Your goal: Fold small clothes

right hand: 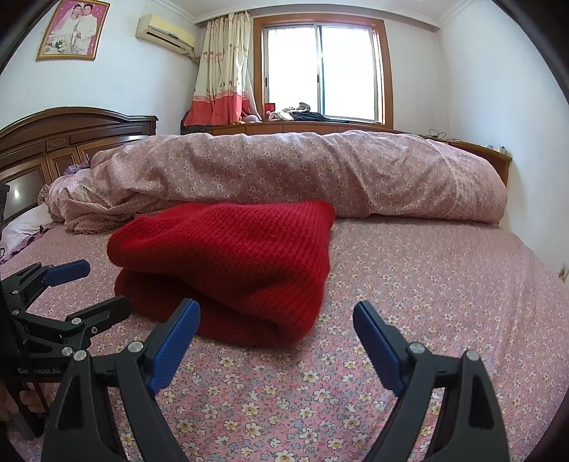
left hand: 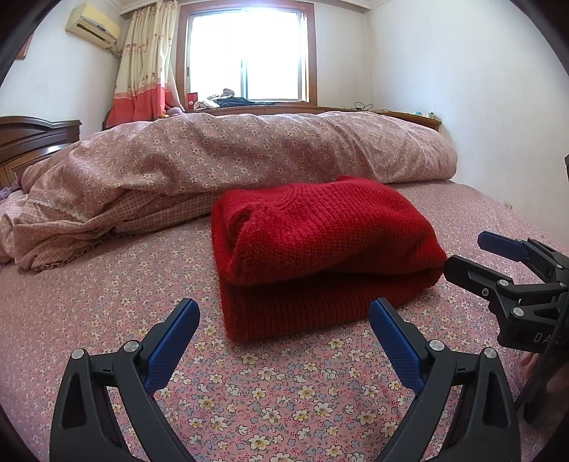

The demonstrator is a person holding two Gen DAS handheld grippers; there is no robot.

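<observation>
A red knitted sweater (left hand: 320, 256) lies folded into a thick bundle of 2 visible layers on the bed sheet (left hand: 284, 391), which is pink with a small flower print. The bundle sits toward the middle of the bed, just in front of a rolled-up quilt (left hand: 249, 152) in a matching floral fabric that runs across the far side. The left gripper (left hand: 284, 320) is spread wide, its 2 blue-padded fingers apart and gripping nothing; it hovers low over the sheet just short of the sweater's near edge, with no contact seen. The right gripper (right hand: 275, 320) is likewise released, fingers well apart and empty, positioned near the sweater's near right corner without touching it. In the left wrist view the right gripper appears at the right edge, close beside the sweater's right end, its fingers parted. In the right wrist view the left gripper appears at the left edge, also parted, with the person's fingers partly visible on its handle. Beyond the bed stand a dark wooden headboard (right hand: 71, 138), a window (right hand: 323, 71) with a cream and red curtain (right hand: 220, 71), a wall air conditioner (right hand: 165, 33) and a framed wedding photo (right hand: 73, 30).
</observation>
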